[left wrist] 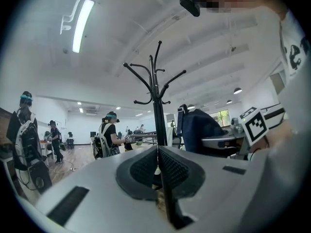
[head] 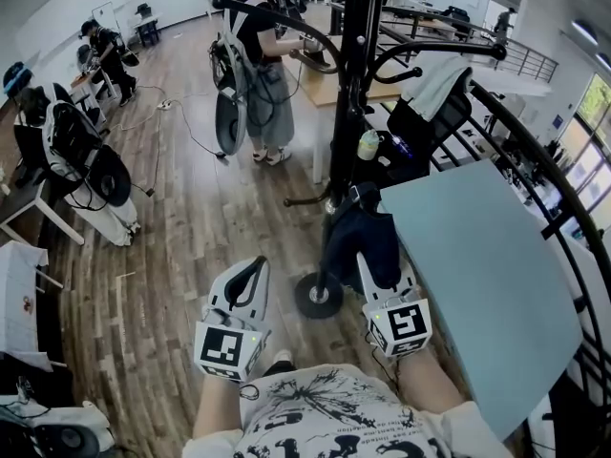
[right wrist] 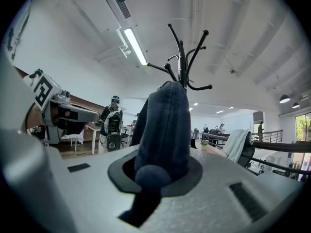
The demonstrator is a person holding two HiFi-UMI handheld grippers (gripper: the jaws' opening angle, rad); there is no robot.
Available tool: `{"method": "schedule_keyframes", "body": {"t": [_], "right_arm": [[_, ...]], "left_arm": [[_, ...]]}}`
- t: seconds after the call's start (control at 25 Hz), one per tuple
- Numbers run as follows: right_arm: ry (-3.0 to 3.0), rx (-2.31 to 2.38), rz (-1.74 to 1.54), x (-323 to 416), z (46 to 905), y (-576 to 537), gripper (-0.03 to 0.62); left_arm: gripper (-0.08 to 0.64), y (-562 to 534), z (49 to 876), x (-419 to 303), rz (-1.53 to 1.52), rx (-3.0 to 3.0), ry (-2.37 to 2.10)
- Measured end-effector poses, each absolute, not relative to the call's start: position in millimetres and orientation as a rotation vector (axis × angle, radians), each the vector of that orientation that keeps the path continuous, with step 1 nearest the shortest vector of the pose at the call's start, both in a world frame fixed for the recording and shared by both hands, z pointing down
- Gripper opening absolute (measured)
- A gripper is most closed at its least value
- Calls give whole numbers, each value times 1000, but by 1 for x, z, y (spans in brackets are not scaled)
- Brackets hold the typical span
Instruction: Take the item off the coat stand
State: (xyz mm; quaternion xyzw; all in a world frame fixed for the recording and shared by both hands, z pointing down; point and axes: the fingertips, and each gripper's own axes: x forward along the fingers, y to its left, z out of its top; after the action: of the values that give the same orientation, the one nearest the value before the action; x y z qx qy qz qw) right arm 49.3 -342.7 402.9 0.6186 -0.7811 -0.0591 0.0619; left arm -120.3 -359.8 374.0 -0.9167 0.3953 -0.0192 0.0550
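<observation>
Left gripper (head: pixel 251 270) is pinched together, empty, idle. Ahead of both stands the stand (head: pixel 355 84). Right gripper (head: pixel 380 273) is clamped narrow on the dark cloth (head: pixel 361 235), bunched just ahead of its jaws, near the pole. The grip looks made; next, probably draw the cloth clear.

The left forearm (head: pixel 218 401) and right forearm (head: pixel 430 382) reach forward and down, side by side. The left gripper (left wrist: pixel 158 166) points ahead, its jaws pressed together with nothing between them. The right gripper (right wrist: pixel 154 174) is clamped on a dark blue garment (right wrist: pixel 163 120).
</observation>
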Motion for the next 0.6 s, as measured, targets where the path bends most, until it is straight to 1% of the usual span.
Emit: {"method": "schedule_keyframes", "body": {"t": [0.6], "right_arm": [[-2346, 1864, -182, 44, 399, -356, 32]], "left_arm": [[5, -375, 361, -117, -56, -2761, 1219]]}}
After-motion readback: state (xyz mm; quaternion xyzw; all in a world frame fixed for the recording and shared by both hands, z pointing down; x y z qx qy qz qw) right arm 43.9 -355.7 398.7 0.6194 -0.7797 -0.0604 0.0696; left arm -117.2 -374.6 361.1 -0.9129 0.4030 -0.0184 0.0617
